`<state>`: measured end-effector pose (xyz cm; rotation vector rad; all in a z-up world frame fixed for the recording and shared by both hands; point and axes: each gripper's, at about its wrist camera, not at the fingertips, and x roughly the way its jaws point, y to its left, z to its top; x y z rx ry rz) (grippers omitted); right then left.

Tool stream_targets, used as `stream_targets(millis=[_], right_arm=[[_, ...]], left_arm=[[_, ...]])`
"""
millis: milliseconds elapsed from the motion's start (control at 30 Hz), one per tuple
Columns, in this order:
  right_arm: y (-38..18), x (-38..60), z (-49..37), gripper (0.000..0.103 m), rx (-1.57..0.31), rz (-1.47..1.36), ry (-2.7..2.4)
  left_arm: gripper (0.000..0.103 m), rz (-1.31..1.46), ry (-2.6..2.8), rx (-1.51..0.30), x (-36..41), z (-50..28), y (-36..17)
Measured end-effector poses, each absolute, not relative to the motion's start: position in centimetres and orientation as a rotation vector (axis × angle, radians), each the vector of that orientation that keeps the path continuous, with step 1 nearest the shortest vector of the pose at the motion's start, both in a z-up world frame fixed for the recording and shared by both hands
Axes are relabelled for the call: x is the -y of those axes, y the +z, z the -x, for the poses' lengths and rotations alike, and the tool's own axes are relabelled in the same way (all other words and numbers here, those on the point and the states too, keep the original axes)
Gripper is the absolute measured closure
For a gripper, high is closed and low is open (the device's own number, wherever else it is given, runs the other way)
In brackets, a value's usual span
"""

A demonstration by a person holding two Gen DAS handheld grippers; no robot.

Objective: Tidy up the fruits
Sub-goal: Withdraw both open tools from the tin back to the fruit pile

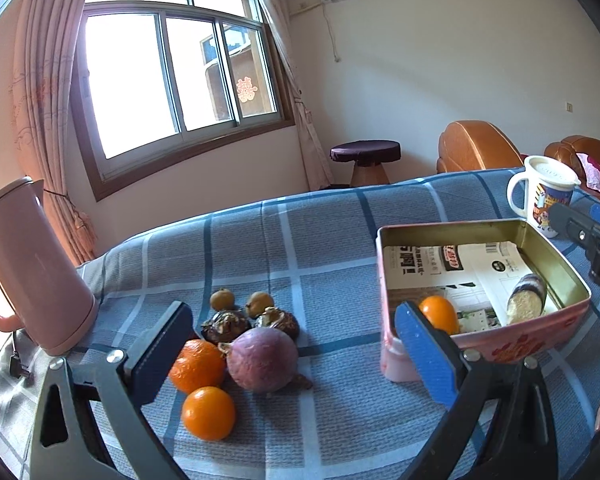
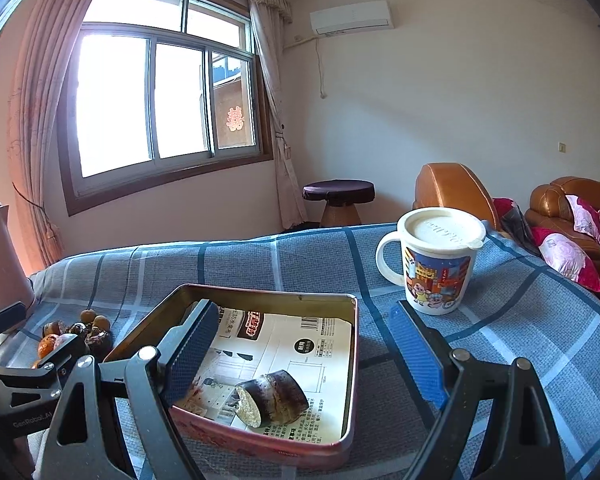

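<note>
A pink metal tin (image 1: 564,276) lined with printed paper stands on the blue checked cloth. It holds a small orange (image 1: 438,313) and a dark cut sugarcane piece (image 1: 527,299). Left of it lies a fruit pile: a purple passion fruit (image 1: 262,359), two oranges (image 1: 198,366) (image 1: 209,413), two dark mangosteens (image 1: 225,325) and two small brown fruits (image 1: 222,299). My left gripper (image 1: 296,354) is open and empty, low over the pile. My right gripper (image 2: 306,350) is open and empty above the tin (image 2: 350,380), over the sugarcane piece (image 2: 274,397).
A pink kettle (image 1: 32,268) stands at the table's left edge with a plug (image 1: 18,364) beside it. A lidded cartoon mug (image 2: 438,260) stands right of the tin. Brown sofas (image 2: 452,192) and a stool (image 2: 339,200) lie beyond the table.
</note>
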<state>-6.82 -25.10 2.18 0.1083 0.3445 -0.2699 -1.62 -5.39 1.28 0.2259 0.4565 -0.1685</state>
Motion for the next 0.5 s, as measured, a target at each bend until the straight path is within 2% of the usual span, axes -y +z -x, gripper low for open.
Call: stream_targets(millis=[500], right_arm=[[1.7,21.0,6.3,0.015,-0.395,-0.14,-0.241]], left_arm=[[0.0,-0.174,-0.105,-0.499,0.1,0.7,1.0]])
